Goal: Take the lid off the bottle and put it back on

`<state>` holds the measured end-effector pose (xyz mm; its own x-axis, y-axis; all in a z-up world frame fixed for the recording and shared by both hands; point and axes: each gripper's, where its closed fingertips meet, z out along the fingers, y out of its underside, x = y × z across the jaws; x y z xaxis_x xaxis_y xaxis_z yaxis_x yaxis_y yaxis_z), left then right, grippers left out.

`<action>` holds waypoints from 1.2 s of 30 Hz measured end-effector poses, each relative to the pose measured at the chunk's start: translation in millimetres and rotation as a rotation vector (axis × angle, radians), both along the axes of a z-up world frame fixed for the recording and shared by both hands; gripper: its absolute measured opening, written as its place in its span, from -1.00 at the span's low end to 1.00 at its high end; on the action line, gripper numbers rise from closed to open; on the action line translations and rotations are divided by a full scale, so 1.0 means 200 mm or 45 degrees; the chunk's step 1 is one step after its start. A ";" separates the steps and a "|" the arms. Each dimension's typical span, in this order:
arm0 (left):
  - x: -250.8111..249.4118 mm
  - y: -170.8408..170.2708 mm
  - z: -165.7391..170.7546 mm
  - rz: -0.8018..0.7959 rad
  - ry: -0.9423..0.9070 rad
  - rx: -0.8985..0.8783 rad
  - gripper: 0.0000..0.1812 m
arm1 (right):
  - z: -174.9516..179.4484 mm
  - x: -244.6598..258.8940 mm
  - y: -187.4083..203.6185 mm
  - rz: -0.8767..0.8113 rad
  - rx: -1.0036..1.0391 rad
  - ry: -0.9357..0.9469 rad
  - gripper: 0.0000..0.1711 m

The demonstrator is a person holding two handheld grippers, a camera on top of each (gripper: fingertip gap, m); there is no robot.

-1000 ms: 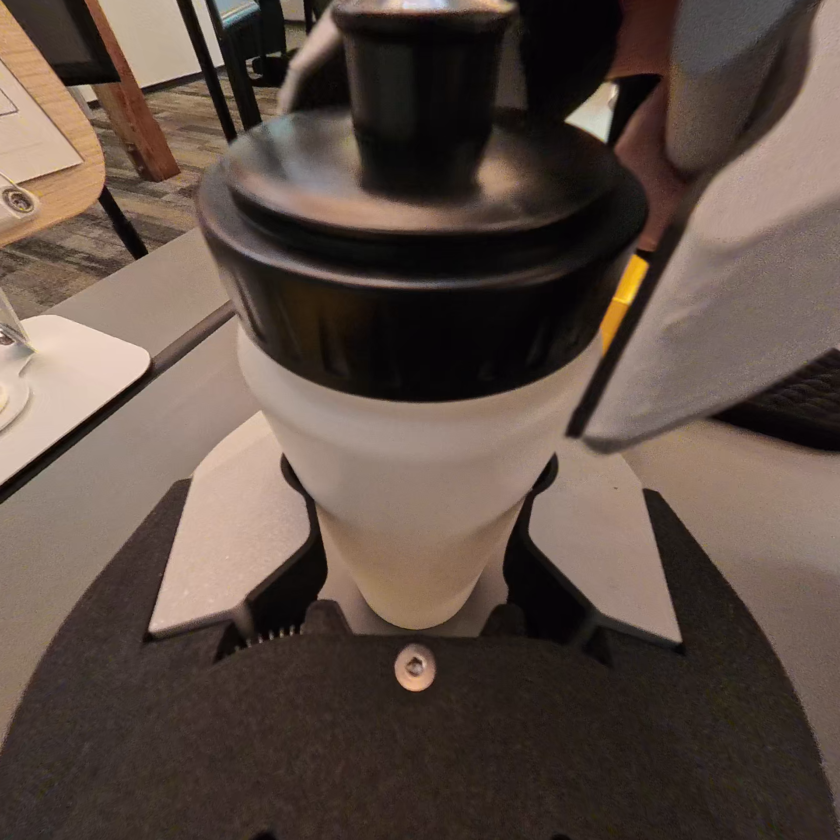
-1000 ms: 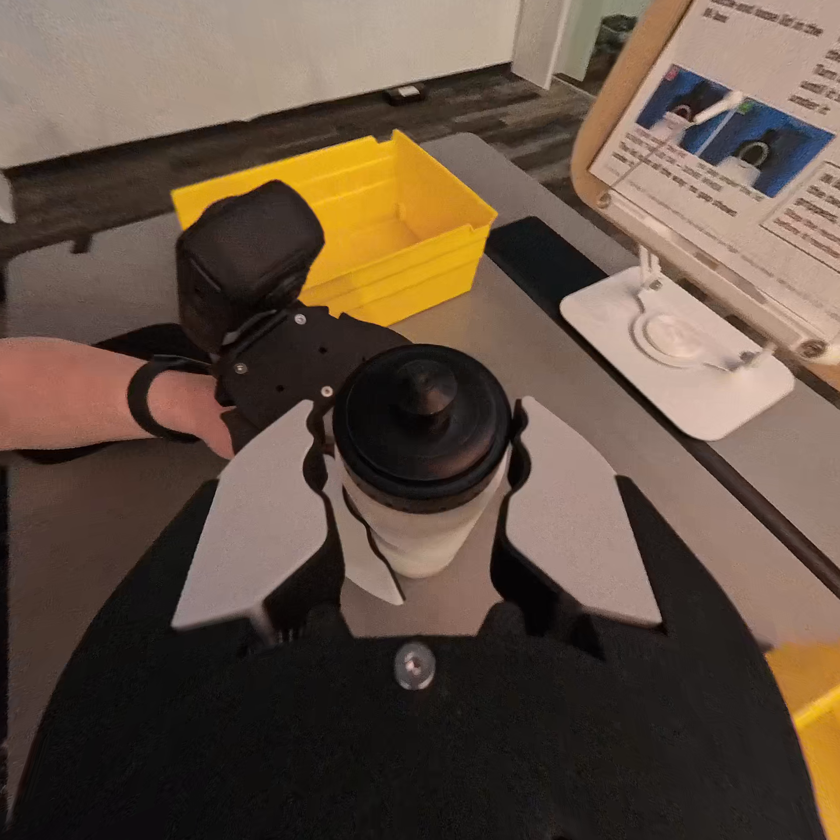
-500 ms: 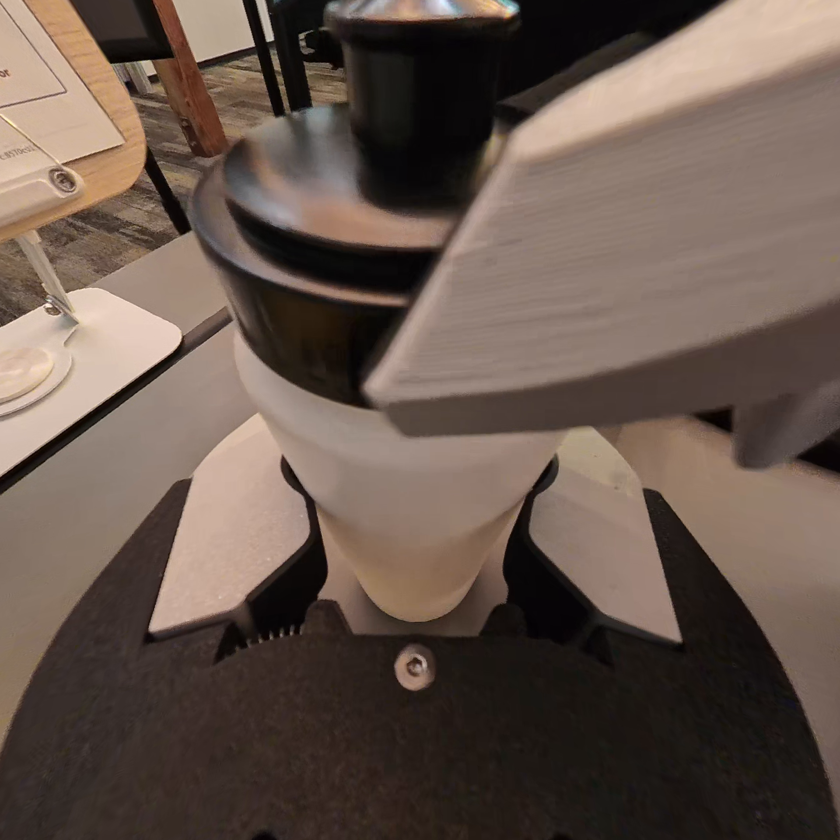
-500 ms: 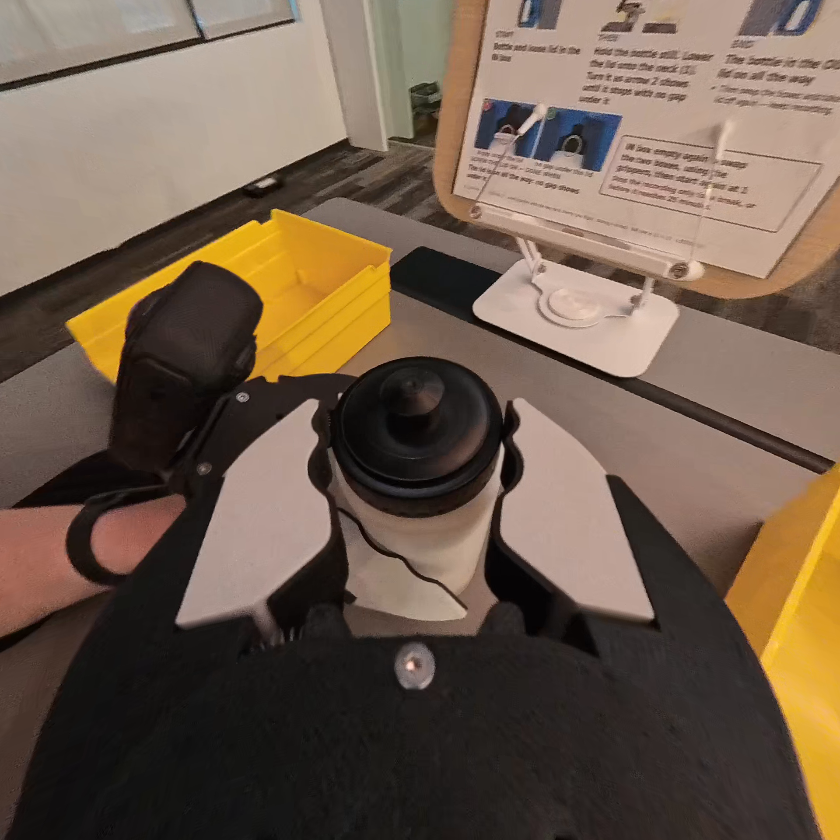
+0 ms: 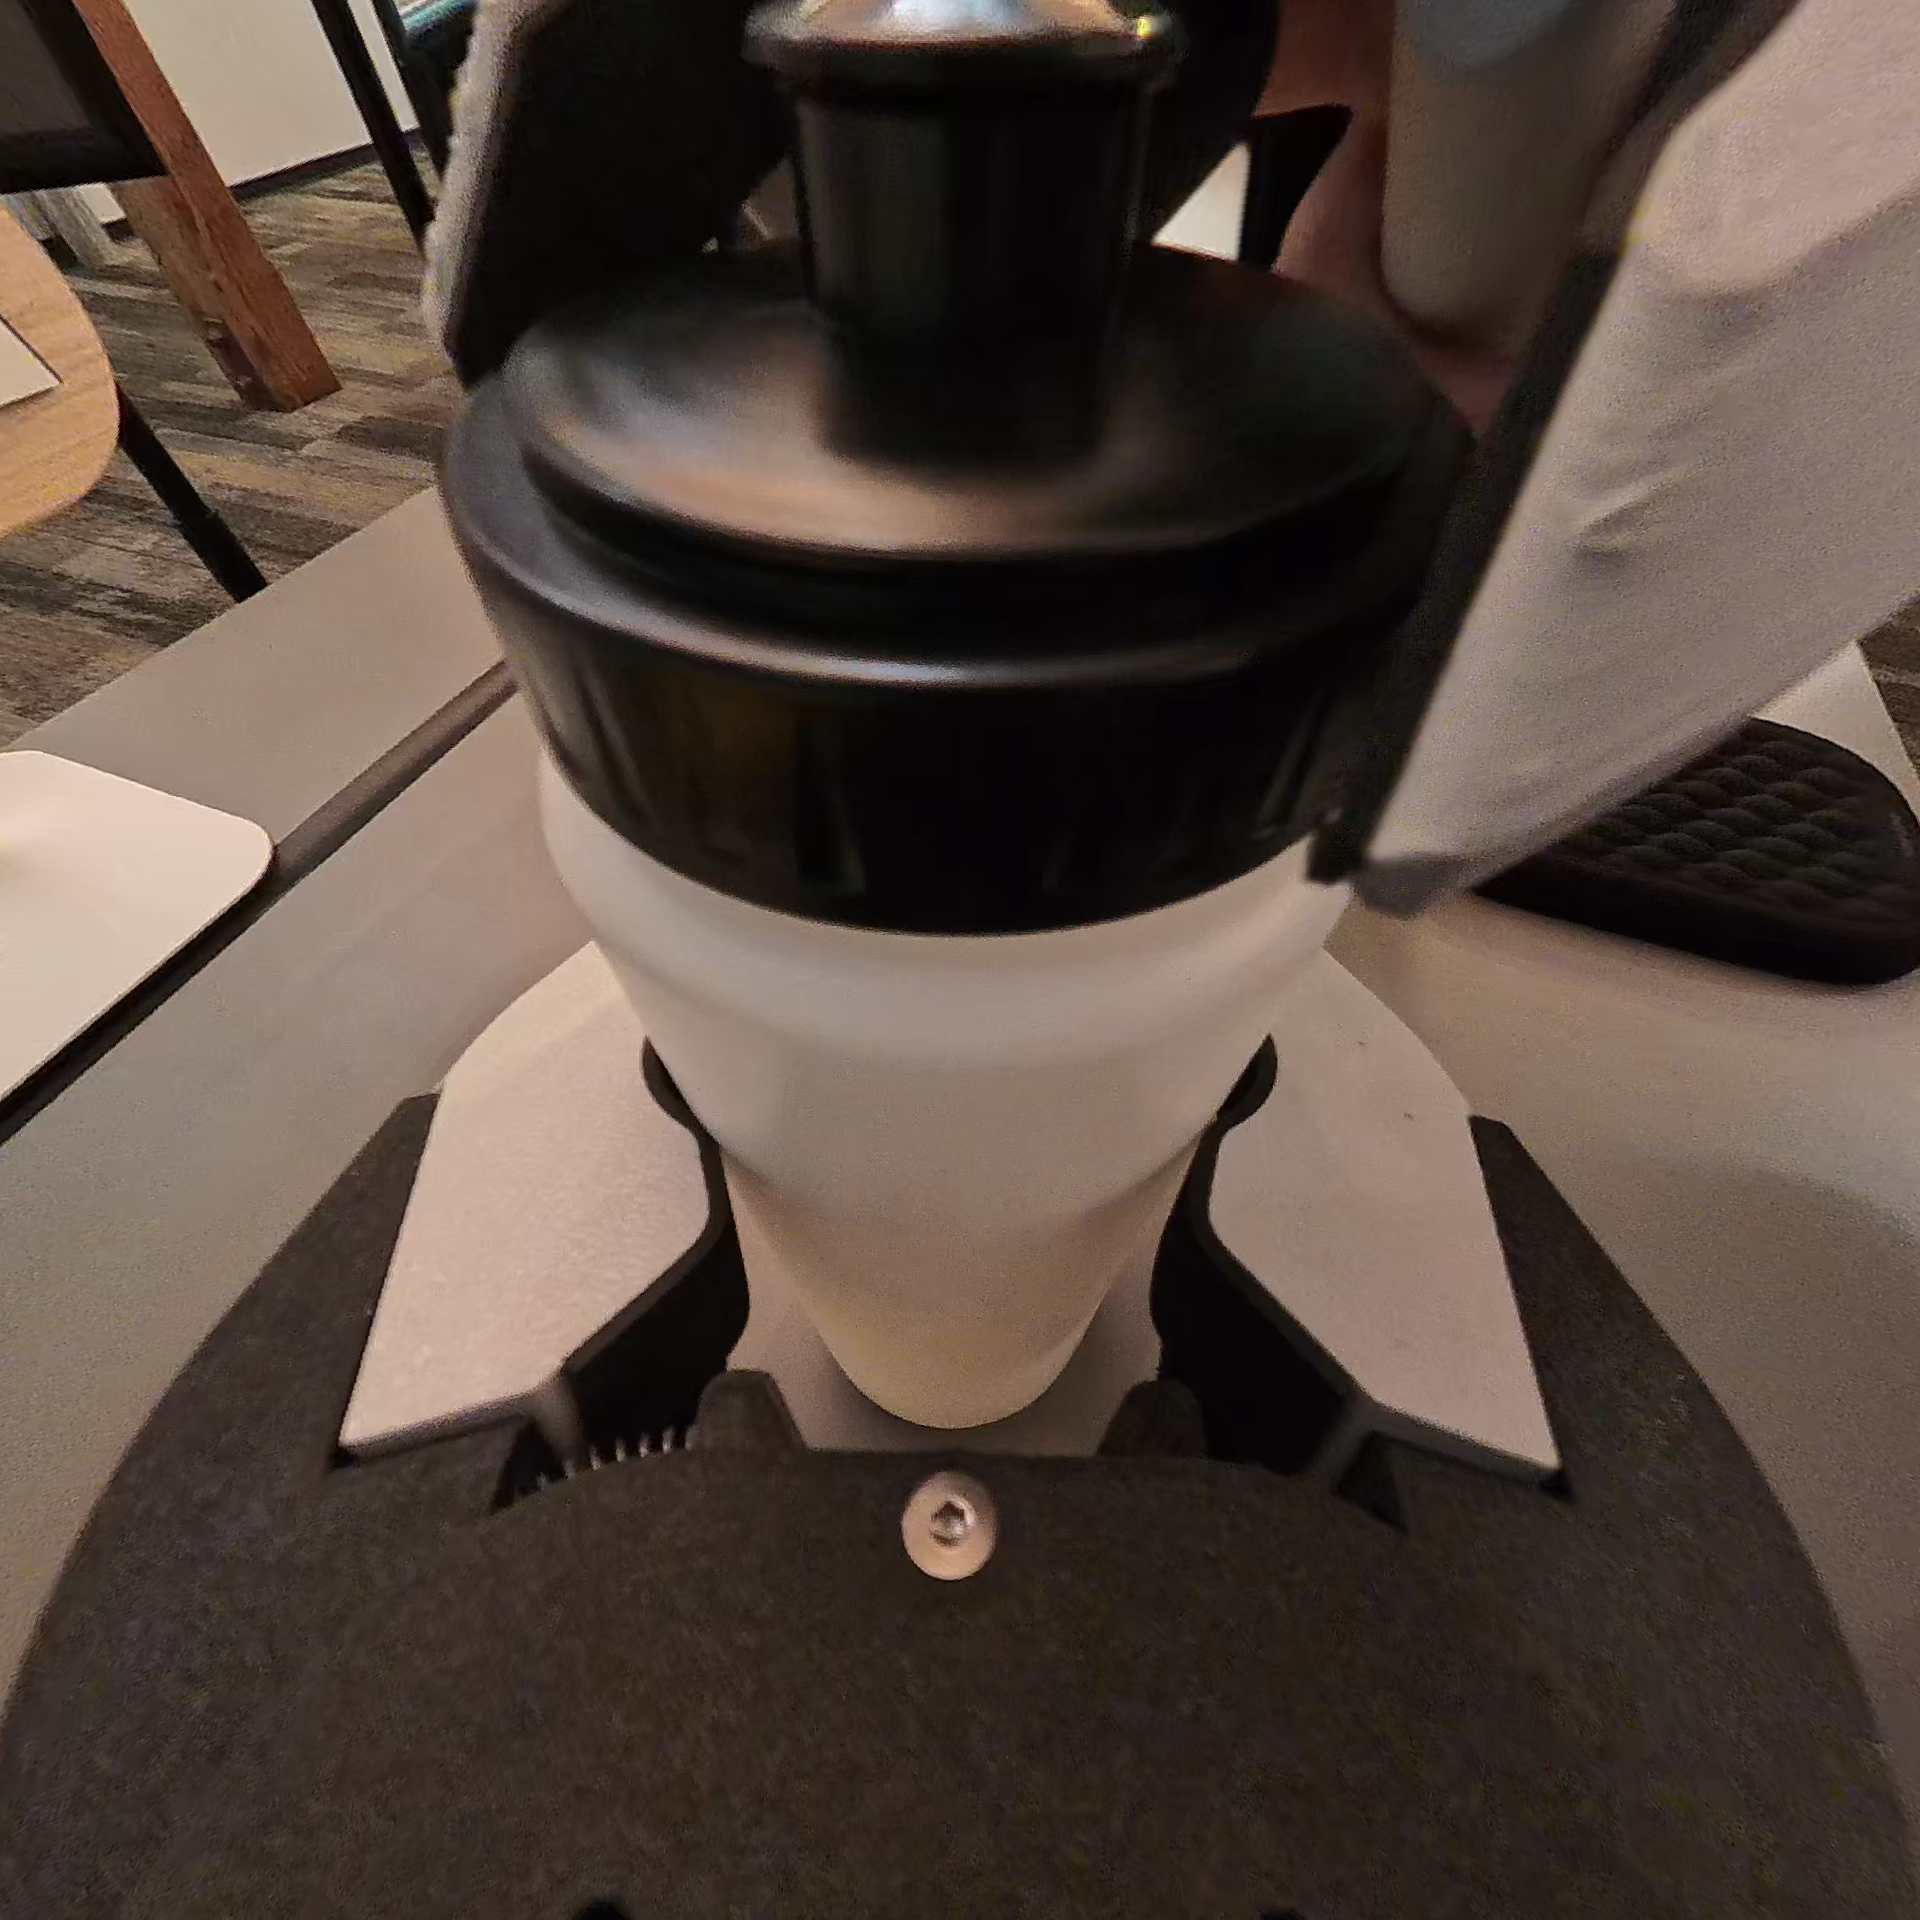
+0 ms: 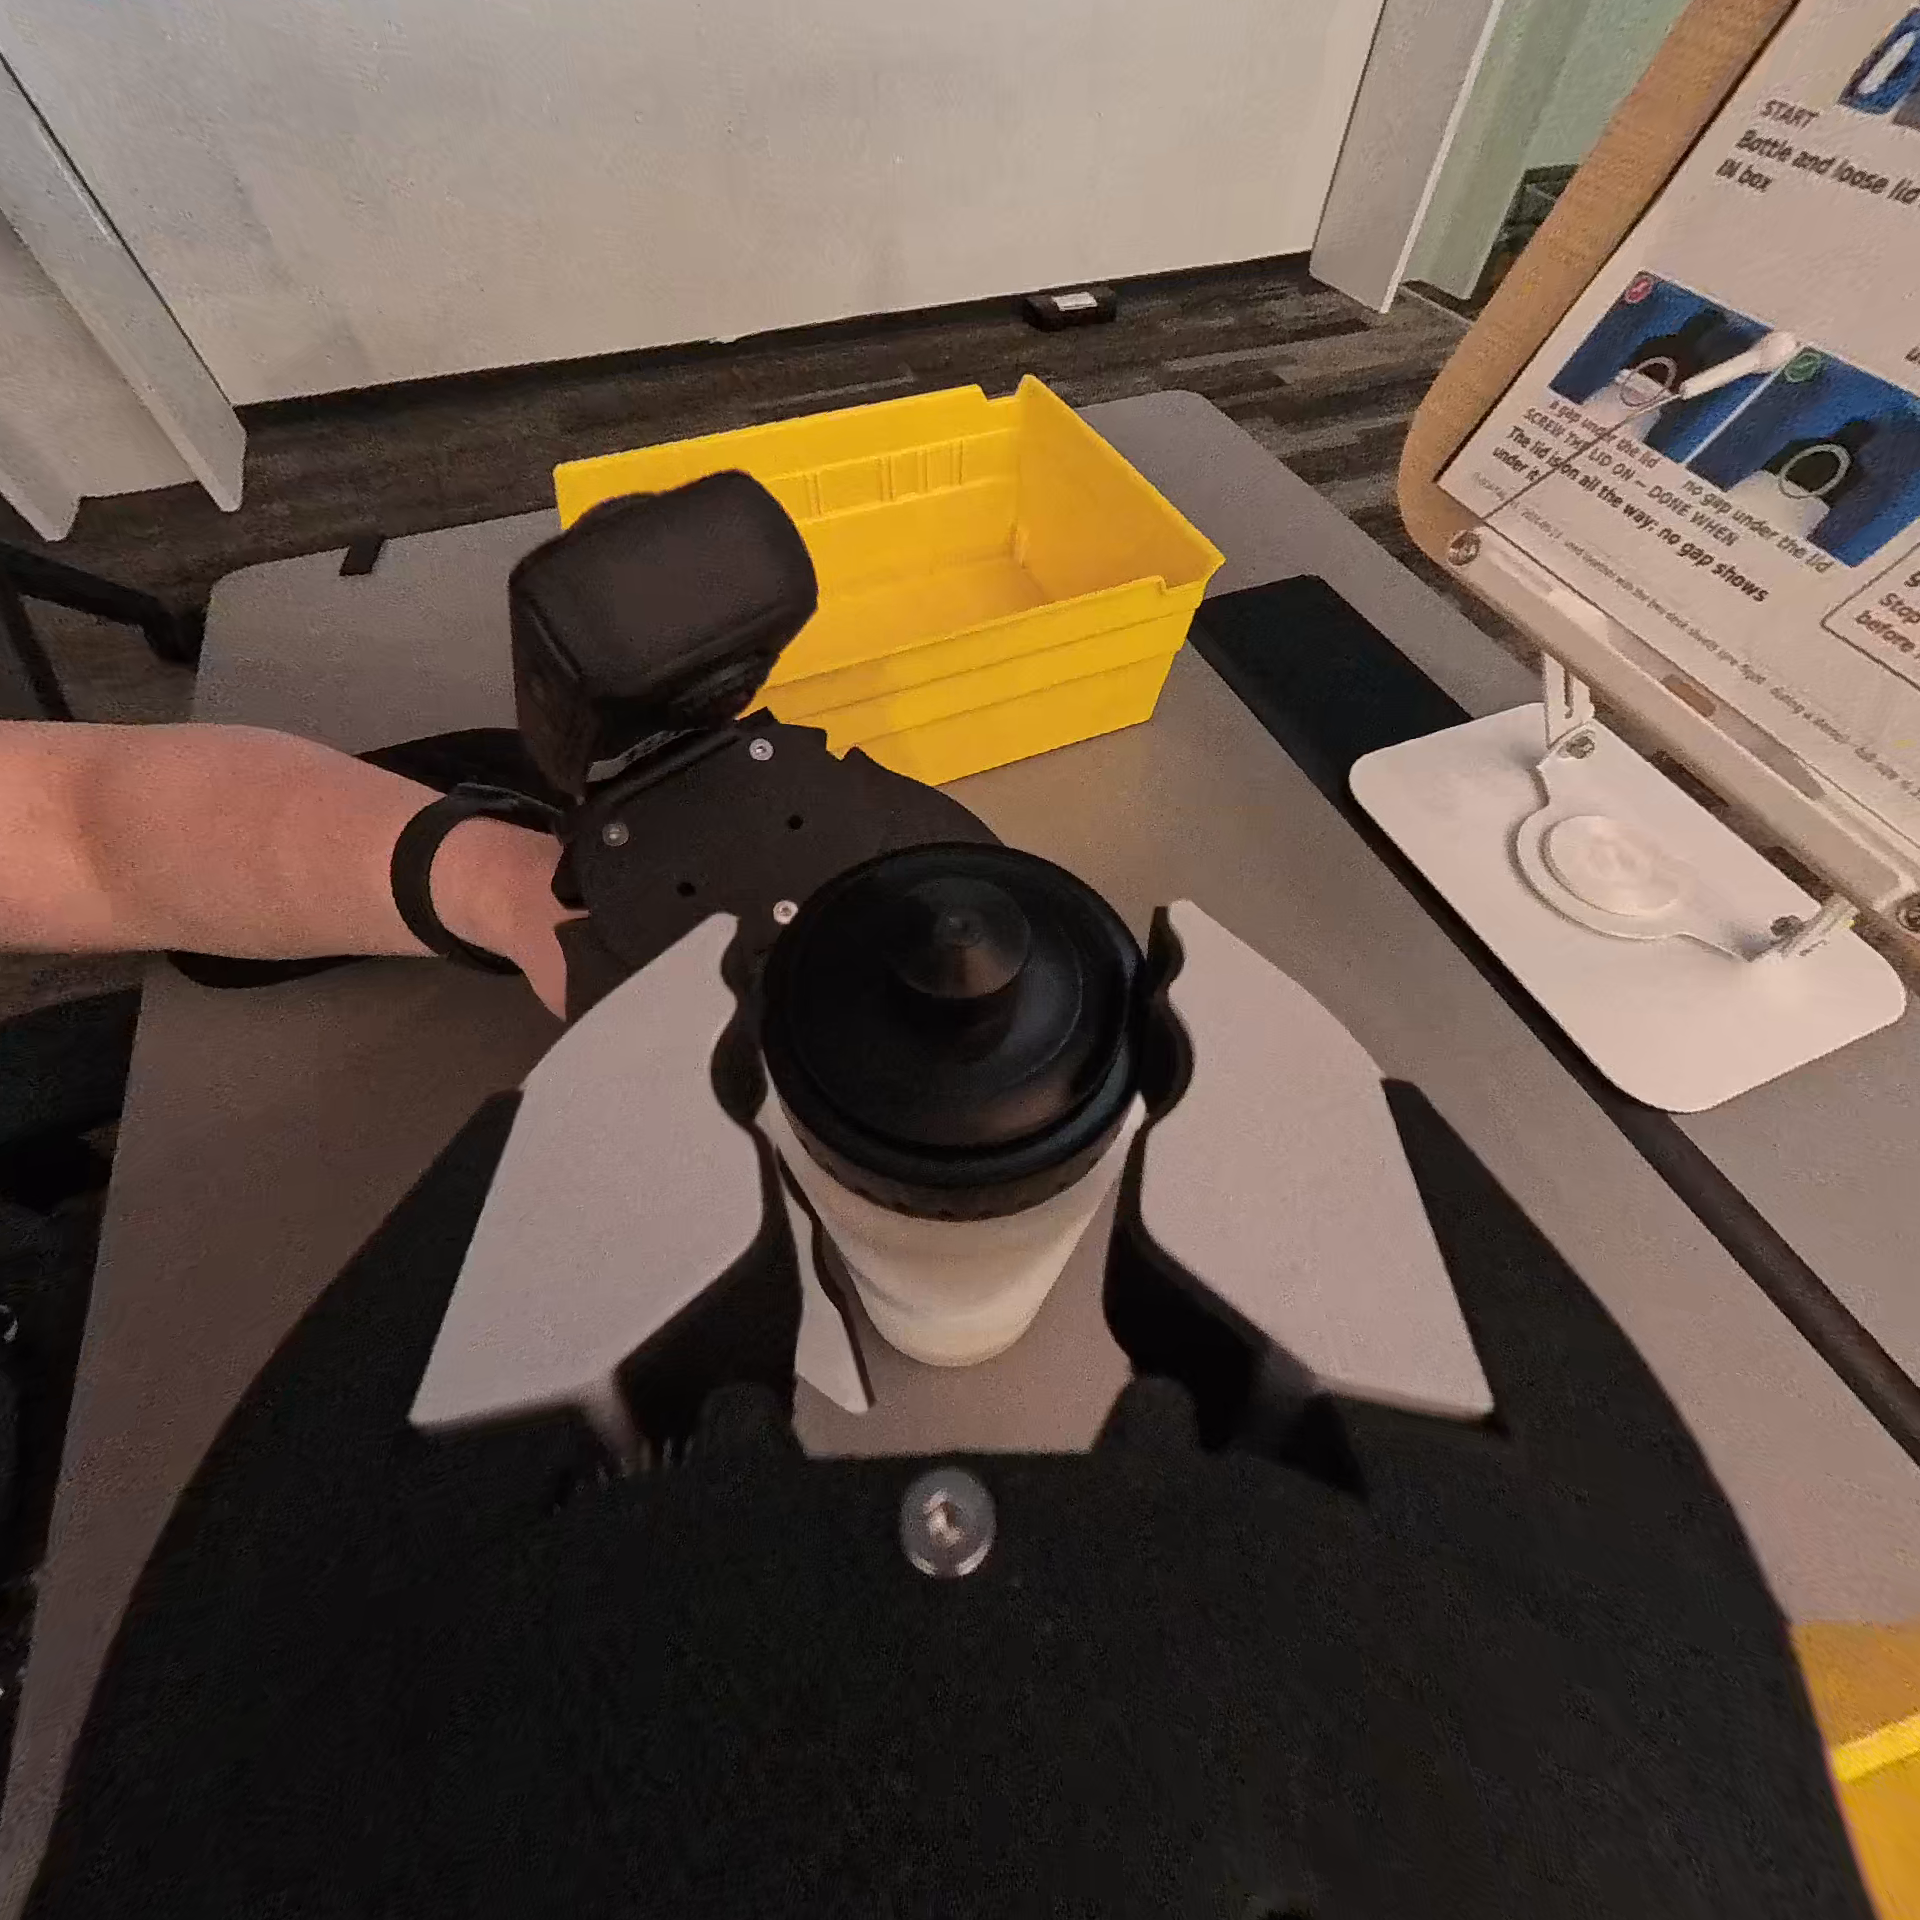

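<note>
A white bottle (image 5: 956, 1091) with a black screw lid (image 5: 935, 665) stands upright on the grey table (image 5: 260, 935). My left gripper (image 5: 961, 1049) is shut on the bottle's body below the shoulder. In the right wrist view the bottle (image 6: 956, 1268) and its lid (image 6: 935, 1039) sit between my right gripper's fingers. My right gripper (image 6: 951, 935) comes from above and is shut on the lid's rim. One of its fingers (image 5: 1662, 468) touches the lid's right edge in the left wrist view. The lid sits on the bottle with no gap showing.
A yellow bin (image 6: 935, 582) stands behind the bottle. A board with instruction pages on a white stand (image 6: 1621, 914) is at the right, with a black pad (image 6: 1320, 665) beside it. A second yellow bin (image 6: 1860, 1766) is at the near right. A person's hand (image 6: 208, 831) holds the left gripper.
My right gripper swung around the lid half a second ago and has swung back, its fingers again at the lid's sides. The left gripper keeps hold of the bottle.
</note>
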<state>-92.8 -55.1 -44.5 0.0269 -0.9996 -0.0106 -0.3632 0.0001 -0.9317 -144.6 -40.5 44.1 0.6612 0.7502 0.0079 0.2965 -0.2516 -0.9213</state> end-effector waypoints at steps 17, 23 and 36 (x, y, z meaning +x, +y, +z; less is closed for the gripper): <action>0.01 -0.02 0.00 -0.002 0.004 0.008 0.10 | -0.01 0.09 -0.09 -0.076 0.010 -0.002 -0.19; 0.00 0.01 0.00 0.052 0.005 -0.012 0.10 | -0.06 0.08 -0.05 -0.115 -0.010 -0.018 -0.21; -0.01 0.03 0.00 0.078 0.008 -0.002 0.10 | -0.01 0.05 -0.06 -0.286 0.115 0.165 -0.10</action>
<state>-94.9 -48.9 -44.5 0.0879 -0.9961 -0.0096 -0.3684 -0.0235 -0.9294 -134.1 -52.7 41.7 0.8106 0.5849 -0.0277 0.1206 -0.2129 -0.9696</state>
